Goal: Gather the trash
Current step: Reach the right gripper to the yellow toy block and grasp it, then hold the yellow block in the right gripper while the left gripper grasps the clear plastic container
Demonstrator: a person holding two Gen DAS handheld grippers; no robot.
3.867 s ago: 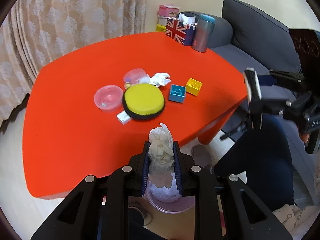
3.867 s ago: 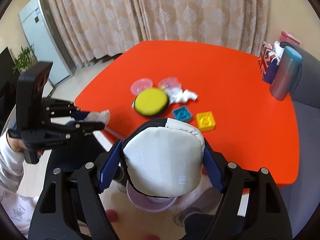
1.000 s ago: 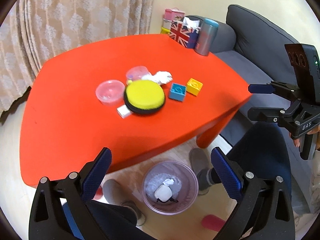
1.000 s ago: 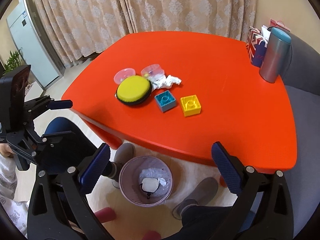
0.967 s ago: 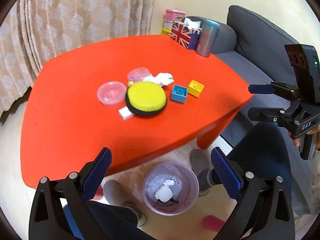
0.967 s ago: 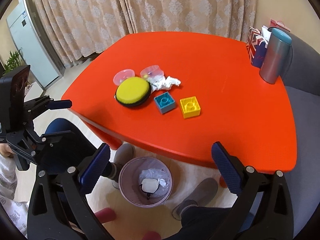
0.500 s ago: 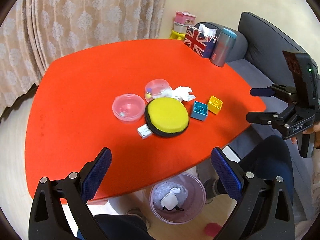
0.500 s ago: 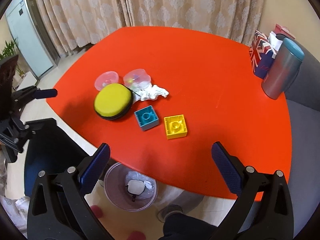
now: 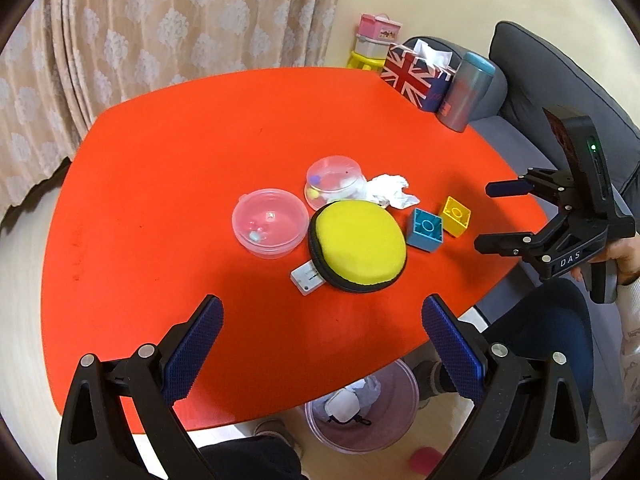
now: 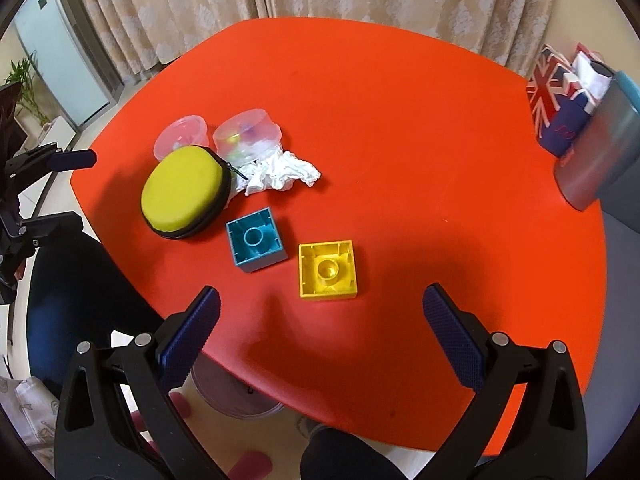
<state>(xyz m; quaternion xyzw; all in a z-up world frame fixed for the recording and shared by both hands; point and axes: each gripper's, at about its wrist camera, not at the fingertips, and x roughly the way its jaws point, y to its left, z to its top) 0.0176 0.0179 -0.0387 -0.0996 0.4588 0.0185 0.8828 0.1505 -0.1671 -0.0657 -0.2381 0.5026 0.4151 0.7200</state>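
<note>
Left gripper (image 9: 322, 340) at bottom of left wrist view, jaws spread wide, nothing between the blue pads. Right gripper (image 10: 320, 334) likewise spread and empty, low in right wrist view, hanging over near edge of red table (image 10: 400, 128).

Crumpled white tissue (image 10: 280, 173) on table, centre-left of right wrist view; touching the clear lidded tub (image 10: 247, 135) behind it and just beside the yellow round zip case (image 10: 185, 193). In left wrist view the same tissue (image 9: 390, 195) just right of centre, between tub and blue brick.

Containers:
- Clear lidded tub (image 9: 334, 180): small coloured bits inside, purple and yellow, plus something white. Exact contents unclear.
- Pink-tinted tub (image 9: 270, 222), left of case: lid on, a few small beads on its floor, one pale blue.
- Yellow zip case (image 9: 358, 246): zipped, inside hidden. Small white tag-like card (image 9: 307, 278) poking from under its lower left edge.
- Blue brick (image 10: 256, 238) and yellow brick (image 10: 328, 269): hollow side up, side by side, apart from each other.
- Pinkish translucent bin (image 9: 362, 410) on floor under near table edge, bottom centre of left wrist view: crumpled white paper and a white pouch with dark cord inside. In right wrist view only part of its rim (image 10: 236, 402) visible below table edge.

Upper right, both views: Union Jack tissue box (image 9: 416, 78), tissue sticking out of top; grey tumbler with teal lid (image 9: 466, 92) touching or just beside it.
</note>
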